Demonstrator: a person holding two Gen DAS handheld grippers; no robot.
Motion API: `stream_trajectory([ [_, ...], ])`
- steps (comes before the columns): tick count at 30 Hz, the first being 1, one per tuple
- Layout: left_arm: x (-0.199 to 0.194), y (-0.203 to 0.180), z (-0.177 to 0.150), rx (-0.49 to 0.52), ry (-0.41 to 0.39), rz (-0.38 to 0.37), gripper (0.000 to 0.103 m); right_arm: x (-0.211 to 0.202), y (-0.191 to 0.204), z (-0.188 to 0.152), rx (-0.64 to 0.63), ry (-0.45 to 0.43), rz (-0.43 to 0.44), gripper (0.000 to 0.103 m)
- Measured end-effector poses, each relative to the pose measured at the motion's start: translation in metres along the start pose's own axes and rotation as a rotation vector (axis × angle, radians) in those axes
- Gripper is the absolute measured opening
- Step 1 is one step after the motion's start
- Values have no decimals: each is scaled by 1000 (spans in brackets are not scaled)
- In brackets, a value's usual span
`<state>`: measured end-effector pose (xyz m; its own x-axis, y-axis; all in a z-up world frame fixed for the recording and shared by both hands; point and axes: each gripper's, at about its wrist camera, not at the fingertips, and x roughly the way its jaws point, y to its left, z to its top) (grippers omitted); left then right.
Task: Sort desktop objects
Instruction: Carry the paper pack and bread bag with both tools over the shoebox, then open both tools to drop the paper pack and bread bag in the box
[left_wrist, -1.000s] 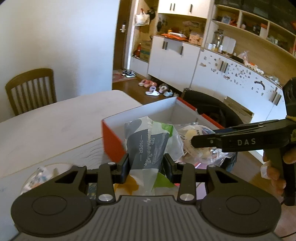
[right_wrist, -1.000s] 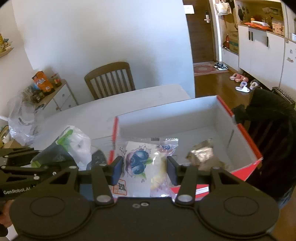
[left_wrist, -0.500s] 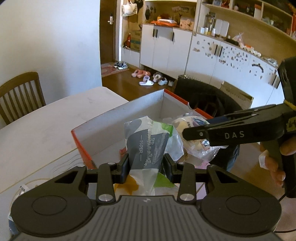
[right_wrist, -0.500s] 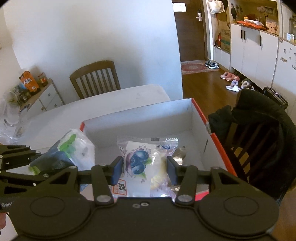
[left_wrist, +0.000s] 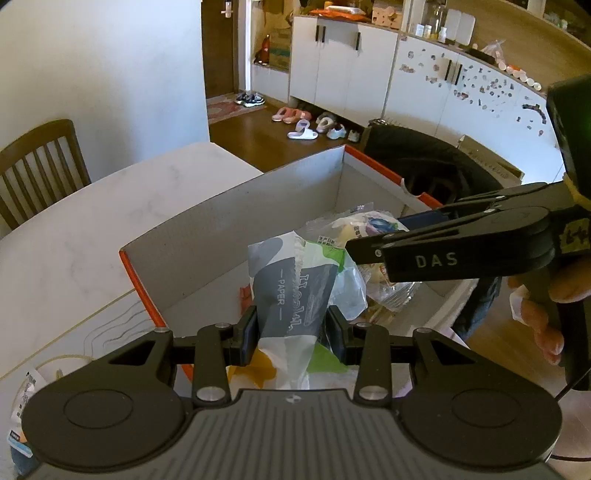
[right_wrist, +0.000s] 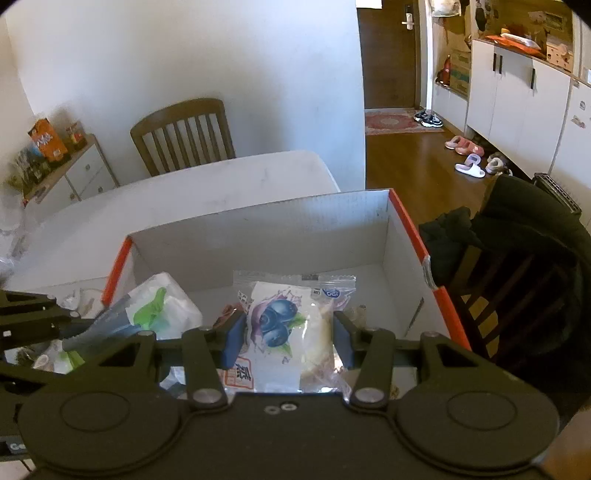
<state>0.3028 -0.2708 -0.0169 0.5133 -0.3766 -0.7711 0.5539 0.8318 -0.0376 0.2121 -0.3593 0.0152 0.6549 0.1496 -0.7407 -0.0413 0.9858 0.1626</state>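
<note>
A grey, white and green plastic pack of paper tissues (left_wrist: 295, 291) stands upright over the near left part of the open orange-rimmed cardboard box (left_wrist: 229, 218). To its right, a clear plastic snack bag printed with blueberries (right_wrist: 284, 325) is held upright above the box's near middle.

Left wrist view: looks forward and down along its own fingers from just above the near rim of the orange-edged box (left_wrist: 236, 206), facing the cabinets and hallway.

Right wrist view: close above the same box (right_wrist: 258, 236), facing the white wall and wooden chair (right_wrist: 183, 134).

Shared: the box interior, table (left_wrist: 92, 221), chair, hallway shoes. Each view catches the other gripper at its edge.
</note>
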Motion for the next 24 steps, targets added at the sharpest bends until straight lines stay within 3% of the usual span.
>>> stream_trajectory([
  [15, 43, -8, -7, 48, 111, 23, 37, 50, -3, 11, -45, 99, -25, 49],
  [24, 55, -12, -9, 74, 164, 23, 38, 59, 1, 18, -75, 135, -25, 49],
])
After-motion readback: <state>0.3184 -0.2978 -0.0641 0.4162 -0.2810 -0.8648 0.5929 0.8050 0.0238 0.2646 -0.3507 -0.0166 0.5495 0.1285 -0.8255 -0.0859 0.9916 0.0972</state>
